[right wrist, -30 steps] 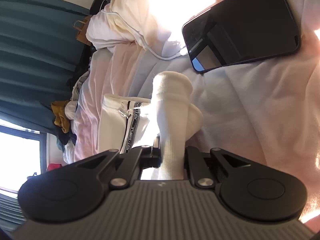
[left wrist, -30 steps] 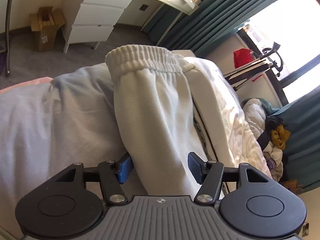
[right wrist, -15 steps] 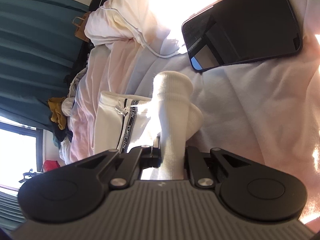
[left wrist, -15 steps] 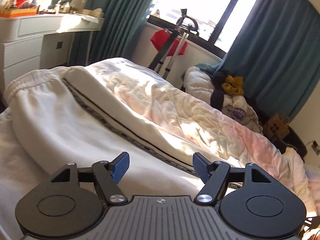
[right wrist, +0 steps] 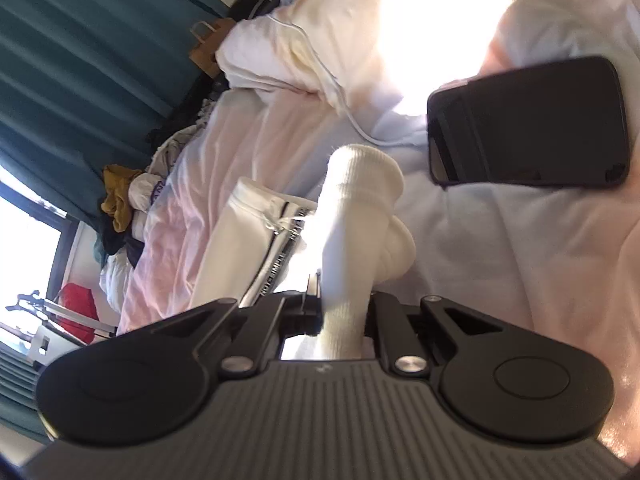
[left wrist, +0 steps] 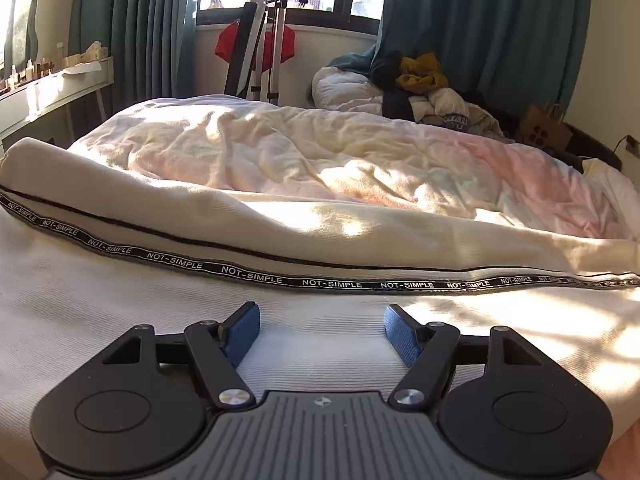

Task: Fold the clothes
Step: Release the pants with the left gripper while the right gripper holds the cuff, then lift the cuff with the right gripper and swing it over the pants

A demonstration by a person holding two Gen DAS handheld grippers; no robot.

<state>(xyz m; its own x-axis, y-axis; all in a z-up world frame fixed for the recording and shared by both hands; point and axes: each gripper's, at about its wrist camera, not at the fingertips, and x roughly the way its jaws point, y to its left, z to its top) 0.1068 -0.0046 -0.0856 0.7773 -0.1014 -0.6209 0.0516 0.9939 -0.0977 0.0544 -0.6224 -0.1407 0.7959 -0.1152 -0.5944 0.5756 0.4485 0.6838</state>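
left gripper (left wrist: pixel 322 332): black linkage, blue pads, silver screws | right gripper (right wrist: pixel 344 312): black, ribbed grey body

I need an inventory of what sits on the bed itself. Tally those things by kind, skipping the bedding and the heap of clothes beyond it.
Cream sweatpants with the NOT-SIMPLE stripe, one end clamped in the right gripper: 1
Black phone: 1
White cable: 1
Total: 3
The left gripper hangs open over the sweatpants.
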